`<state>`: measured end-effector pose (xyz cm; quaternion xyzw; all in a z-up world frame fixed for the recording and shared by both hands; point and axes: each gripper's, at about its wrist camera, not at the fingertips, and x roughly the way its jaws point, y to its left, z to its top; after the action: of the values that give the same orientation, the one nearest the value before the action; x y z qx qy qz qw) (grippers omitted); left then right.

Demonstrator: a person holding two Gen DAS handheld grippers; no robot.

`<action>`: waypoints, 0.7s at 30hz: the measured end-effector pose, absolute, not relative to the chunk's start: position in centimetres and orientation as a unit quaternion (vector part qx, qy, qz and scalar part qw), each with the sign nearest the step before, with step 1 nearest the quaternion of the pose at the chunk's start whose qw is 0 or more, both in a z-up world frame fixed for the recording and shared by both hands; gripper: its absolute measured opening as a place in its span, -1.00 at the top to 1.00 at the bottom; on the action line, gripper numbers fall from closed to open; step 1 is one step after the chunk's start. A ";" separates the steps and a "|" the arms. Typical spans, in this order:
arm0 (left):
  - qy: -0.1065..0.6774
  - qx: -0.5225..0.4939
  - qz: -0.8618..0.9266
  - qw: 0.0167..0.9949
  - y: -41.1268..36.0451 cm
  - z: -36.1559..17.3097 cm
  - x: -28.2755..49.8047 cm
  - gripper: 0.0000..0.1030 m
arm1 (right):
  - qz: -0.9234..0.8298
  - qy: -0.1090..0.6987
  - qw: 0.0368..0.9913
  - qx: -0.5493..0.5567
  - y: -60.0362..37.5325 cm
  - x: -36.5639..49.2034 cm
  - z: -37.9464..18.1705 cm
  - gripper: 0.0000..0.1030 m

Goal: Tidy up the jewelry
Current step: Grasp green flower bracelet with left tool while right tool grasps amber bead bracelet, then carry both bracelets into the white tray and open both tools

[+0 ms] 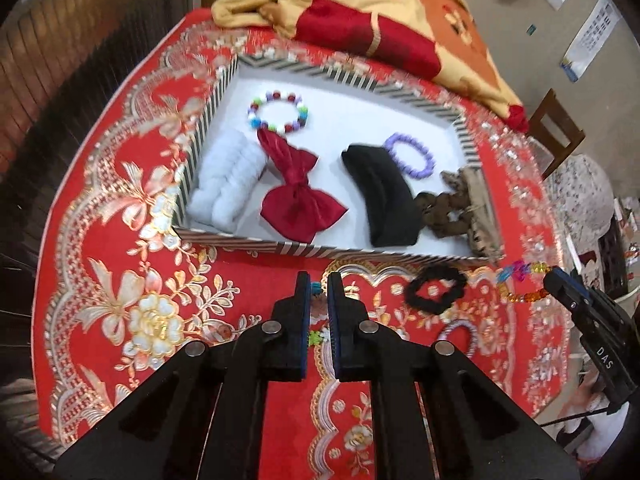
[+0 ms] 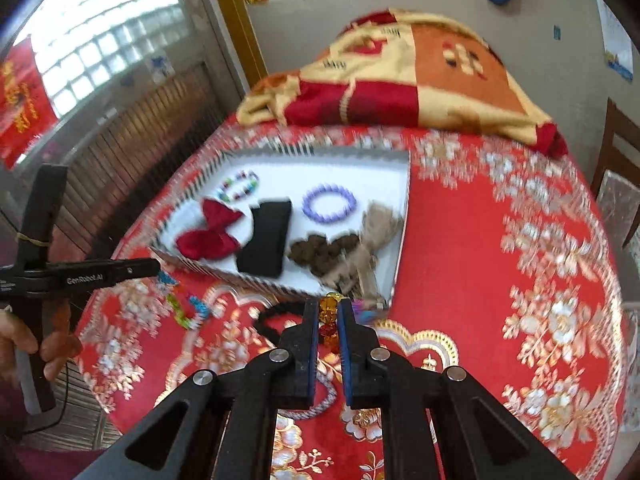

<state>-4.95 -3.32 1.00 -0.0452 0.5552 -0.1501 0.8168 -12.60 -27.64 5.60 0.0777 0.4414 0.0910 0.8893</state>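
Observation:
My left gripper is shut on a colourful bead bracelet. In the right wrist view that bracelet dangles from the left gripper above the red tablecloth. My right gripper is shut on an amber and red bead bracelet, also lifted off the cloth. From the left wrist view this bracelet hangs at the right gripper. Just beyond both stands the striped-rim white tray, holding a bead bracelet, a purple bracelet, a red bow and a black band.
A black scrunchie and a purple-white cord tie lie on the cloth in front of the tray. The tray also holds a white fluffy scrunchie and brown hair pieces. A folded blanket sits behind. A hand holds the left gripper.

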 end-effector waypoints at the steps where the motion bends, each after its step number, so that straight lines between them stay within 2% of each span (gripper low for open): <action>1: 0.551 -0.046 -0.152 0.820 -3.2 1.6 -5.1 0.86 | 0.093 0.437 0.892 0.078 -27.7 -12.6 6.2 0.83; 11: 0.500 -0.045 -0.152 0.852 -2.4 7.2 -5.0 0.86 | 0.107 0.407 0.905 0.062 -27.3 -11.8 9.7 0.83; 21: 0.473 -0.026 -0.141 0.869 -3.6 9.6 -1.7 0.86 | 0.117 0.405 0.905 0.055 -26.7 -9.0 10.5 0.83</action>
<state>-1.73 -3.62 9.60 -0.0260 0.4731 -0.1409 0.8693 -8.96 -26.69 10.47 0.0549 0.4051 0.1171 0.9051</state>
